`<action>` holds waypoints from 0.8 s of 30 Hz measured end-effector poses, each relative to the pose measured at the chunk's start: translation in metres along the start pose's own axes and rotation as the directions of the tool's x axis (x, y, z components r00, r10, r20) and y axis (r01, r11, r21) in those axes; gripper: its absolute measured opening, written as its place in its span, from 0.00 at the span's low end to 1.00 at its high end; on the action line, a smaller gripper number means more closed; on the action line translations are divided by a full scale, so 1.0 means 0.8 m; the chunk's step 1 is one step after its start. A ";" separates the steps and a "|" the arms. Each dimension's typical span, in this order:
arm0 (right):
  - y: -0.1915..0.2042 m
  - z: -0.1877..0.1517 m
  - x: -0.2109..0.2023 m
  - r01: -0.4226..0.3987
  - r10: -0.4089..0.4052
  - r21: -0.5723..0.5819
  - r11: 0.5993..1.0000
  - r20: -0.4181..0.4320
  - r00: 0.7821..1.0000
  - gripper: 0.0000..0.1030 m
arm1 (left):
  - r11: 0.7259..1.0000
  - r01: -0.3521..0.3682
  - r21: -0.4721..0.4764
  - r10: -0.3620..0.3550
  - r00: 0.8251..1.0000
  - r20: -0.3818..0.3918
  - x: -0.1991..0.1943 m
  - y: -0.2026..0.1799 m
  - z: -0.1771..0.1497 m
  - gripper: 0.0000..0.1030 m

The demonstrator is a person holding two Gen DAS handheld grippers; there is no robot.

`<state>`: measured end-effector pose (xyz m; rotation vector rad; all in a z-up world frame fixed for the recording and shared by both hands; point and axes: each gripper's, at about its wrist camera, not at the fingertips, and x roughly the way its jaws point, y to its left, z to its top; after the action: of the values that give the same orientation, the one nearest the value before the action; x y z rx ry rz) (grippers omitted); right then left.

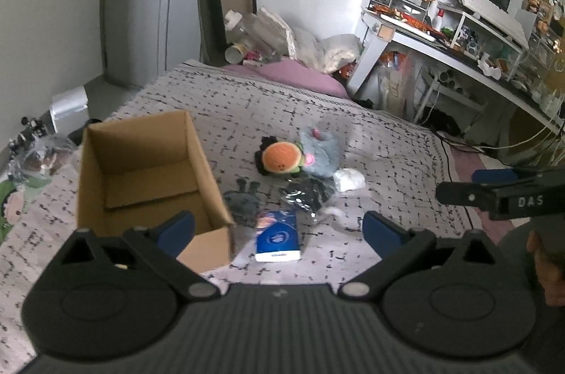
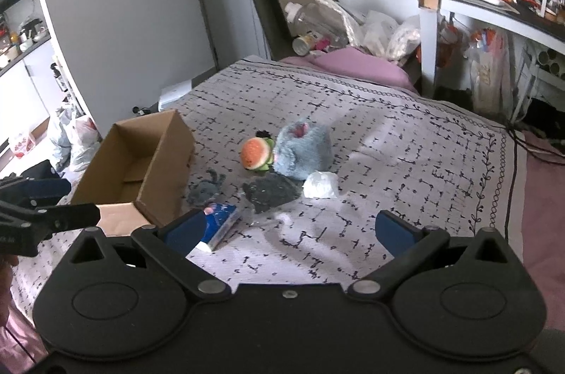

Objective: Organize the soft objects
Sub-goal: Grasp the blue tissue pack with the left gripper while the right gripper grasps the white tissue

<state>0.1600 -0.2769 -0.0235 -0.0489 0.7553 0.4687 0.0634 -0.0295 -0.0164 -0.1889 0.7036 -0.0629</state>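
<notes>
Both tongs hover above the patterned bedspread (image 2: 406,141) with their blue-padded jaws spread wide and nothing between them: the left tongs (image 1: 279,229) near the cardboard box (image 1: 141,169), the right tongs (image 2: 289,227) a little further right. The box stands upright on the bed, top flaps open, with only a loose cardboard sheet visible inside. To its right the soft things lie clustered: an orange burger-shaped plush (image 1: 282,156) touching a fluffy blue-grey plush (image 2: 302,151), a small grey plush (image 1: 242,197) just beside the box's wall, a dark item in clear plastic wrap (image 2: 272,194), a crumpled white piece (image 2: 321,185), and a blue tissue pack (image 1: 277,236) nearest the tongs.
</notes>
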 end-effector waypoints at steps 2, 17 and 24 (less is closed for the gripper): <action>-0.007 0.001 0.006 0.001 -0.001 0.014 1.000 -0.002 1.000 1.00 | 1.000 0.014 0.020 -0.013 1.000 -0.017 0.009 -0.007 0.000 0.98; -0.050 0.004 0.051 -0.022 0.026 0.075 0.997 -0.052 0.998 0.83 | 1.000 -0.010 0.021 0.012 0.994 -0.107 0.091 -0.041 -0.001 0.68; -0.069 0.007 0.080 -0.044 0.054 0.112 0.993 -0.086 0.995 0.77 | 0.995 -0.090 0.029 0.094 0.985 -0.148 0.128 -0.051 0.004 0.62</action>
<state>0.2273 -0.3001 -0.0692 0.0524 0.8708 0.4731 0.1434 -0.0814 -0.0713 -0.1312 0.8596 0.0039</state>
